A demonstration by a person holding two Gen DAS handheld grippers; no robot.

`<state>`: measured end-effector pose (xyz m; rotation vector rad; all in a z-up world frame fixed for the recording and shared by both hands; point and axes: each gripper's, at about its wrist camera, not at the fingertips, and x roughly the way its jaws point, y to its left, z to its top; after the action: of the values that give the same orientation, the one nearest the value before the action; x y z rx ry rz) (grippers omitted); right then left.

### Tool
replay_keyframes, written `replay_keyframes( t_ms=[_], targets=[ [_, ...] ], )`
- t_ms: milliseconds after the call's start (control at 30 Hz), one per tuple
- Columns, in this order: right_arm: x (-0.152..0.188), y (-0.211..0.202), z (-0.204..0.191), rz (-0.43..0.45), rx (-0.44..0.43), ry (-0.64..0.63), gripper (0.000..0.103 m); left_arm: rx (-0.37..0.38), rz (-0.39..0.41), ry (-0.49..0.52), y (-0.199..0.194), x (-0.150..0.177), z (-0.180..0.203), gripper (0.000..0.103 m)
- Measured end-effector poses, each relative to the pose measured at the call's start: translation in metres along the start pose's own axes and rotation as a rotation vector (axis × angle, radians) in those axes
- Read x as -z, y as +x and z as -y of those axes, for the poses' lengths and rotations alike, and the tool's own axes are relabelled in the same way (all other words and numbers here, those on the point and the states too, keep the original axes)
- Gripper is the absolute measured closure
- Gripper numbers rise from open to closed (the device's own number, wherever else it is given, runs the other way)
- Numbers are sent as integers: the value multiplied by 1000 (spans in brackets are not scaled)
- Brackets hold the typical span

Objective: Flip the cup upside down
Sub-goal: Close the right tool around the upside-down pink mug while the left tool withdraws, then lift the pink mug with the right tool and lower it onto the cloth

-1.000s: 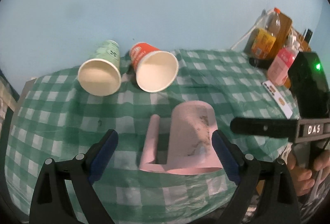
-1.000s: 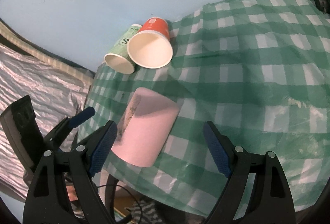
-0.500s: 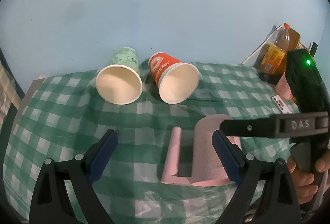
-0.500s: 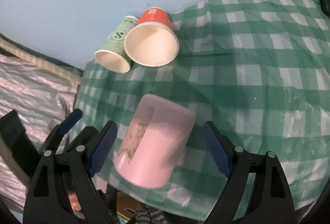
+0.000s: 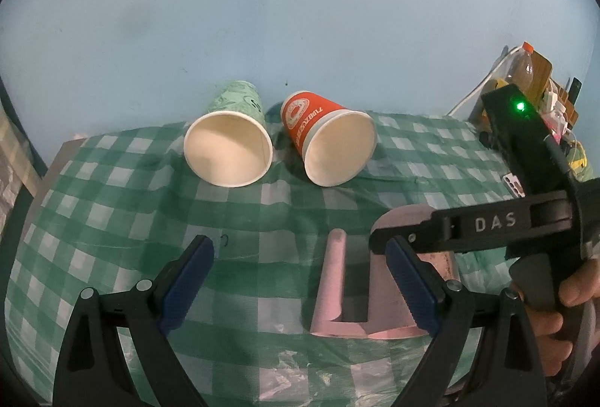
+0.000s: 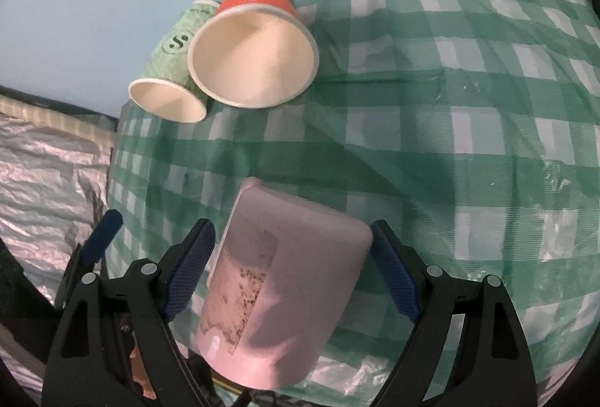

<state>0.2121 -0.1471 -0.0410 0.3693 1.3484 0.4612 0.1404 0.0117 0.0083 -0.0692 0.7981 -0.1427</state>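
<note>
Pale blue wall [image 5: 300, 13] rises behind a table covered with a green-and-white checked cloth [image 5: 112, 204]. From the left wrist view, a green paper cup [image 5: 230, 144] and a red paper cup [image 5: 330, 141] lie on their sides near the table's far edge, mouths facing the camera, just beside each other. The pink mug [image 5: 378, 279] stands near the table's front edge, mouth down, its handle [image 5: 332, 279] turned to the left. The left tongs [image 5: 300, 283] gape wide open with nothing between them; their right pad overlaps the mug in this view, and contact cannot be told. The right tongs [image 5: 393, 242] reach in from the right, one black finger marked DAS lying across the mug's upper part, a hand [image 5: 558, 309] on the grip. Bottles and clutter [image 5: 532, 84] sit at the far right corner.

From the right wrist view, the pink mug [image 6: 281, 291] fills the space between the right tongs [image 6: 292, 279], which stand wide apart with a blue pad close to each side of it; whether they touch is unclear. A worn label patch shows on its wall. The red cup [image 6: 255, 54] and the green cup [image 6: 172, 69] lie touching at the far edge. Crinkled silver sheeting [image 6: 45, 189] lies beyond the table's left edge.
</note>
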Motion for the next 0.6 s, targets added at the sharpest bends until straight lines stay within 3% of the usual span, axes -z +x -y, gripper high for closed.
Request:
replay_keyframes(
  t_ms=[300,600],
  targets=[
    [-1,5,5,-7,-36,20,27,9,-19,3,5,1,3,9],
    [13,-19,2,85,-91,-102,28,28,-12,-6,-3,1,4,9]
  ],
)
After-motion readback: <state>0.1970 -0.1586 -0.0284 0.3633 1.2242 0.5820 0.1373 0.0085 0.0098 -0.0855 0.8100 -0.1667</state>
